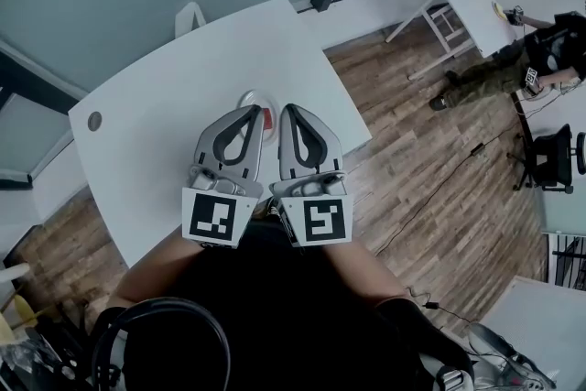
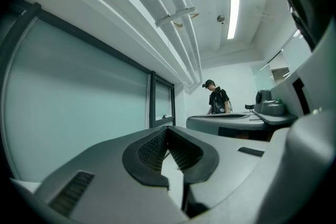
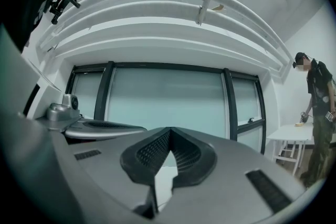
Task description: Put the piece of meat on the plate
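Meat (image 1: 267, 118), glimpsed red at the edge of the plate (image 1: 245, 95) on the bench (image 1: 156, 114), is likely soft, light and slippery, best pinched across its middle, while left gripper (image 2: 167, 131) and right gripper (image 3: 169, 131) hover closed, empty.

Two grippers are in view: the left gripper (image 1: 251, 112) and the right gripper (image 1: 287, 112). There is one plate (image 1: 247, 95), partly hidden, and one red piece of meat (image 1: 267, 118). Two white tables show plainly, the near table (image 1: 156, 114) and the far table (image 1: 472, 0). There are two chairs, a white chair (image 1: 189, 16) and a black chair (image 1: 552, 158). One bystander (image 1: 540, 50) stands at the far table.
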Demonstrator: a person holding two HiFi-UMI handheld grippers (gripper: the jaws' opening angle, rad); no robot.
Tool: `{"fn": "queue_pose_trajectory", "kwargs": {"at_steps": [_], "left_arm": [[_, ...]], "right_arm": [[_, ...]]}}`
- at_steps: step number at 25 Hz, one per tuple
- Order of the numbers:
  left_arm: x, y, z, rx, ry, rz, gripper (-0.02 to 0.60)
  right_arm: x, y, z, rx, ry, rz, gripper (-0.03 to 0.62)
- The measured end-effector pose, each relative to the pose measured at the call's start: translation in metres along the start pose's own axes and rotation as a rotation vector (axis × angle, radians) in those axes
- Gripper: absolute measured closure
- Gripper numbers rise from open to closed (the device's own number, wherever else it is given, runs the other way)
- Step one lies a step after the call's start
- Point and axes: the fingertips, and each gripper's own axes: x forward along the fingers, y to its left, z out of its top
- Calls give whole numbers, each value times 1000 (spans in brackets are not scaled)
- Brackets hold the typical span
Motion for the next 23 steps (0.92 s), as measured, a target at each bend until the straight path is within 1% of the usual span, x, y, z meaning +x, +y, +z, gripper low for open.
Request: {"fn": "queue_pose_trajectory", "kwargs": {"at_steps": [3, 7, 14, 16, 19, 23], "left_arm": [[-1, -2, 0, -1, 0, -1, 583], [-3, -4, 0, -2, 1, -4, 583], [-3, -5, 0, -7, 2, -24, 583], [-2, -5, 0, -12, 4, -28, 583], [-2, -6, 0, -12, 3, -28, 582], [-6, -7, -2, -11, 10, -29, 583]], "right_arm": [[-3, -3, 2, 4, -8, -8, 591], [-11, -4, -8, 1, 50, -16, 591], [-9, -3, 3, -11, -4, -28, 591], [-9, -4, 2, -11, -1, -33, 591], [-11, -7, -3, -11, 30, -47, 591], [-11, -2, 1, -13, 14, -42, 591]]}}
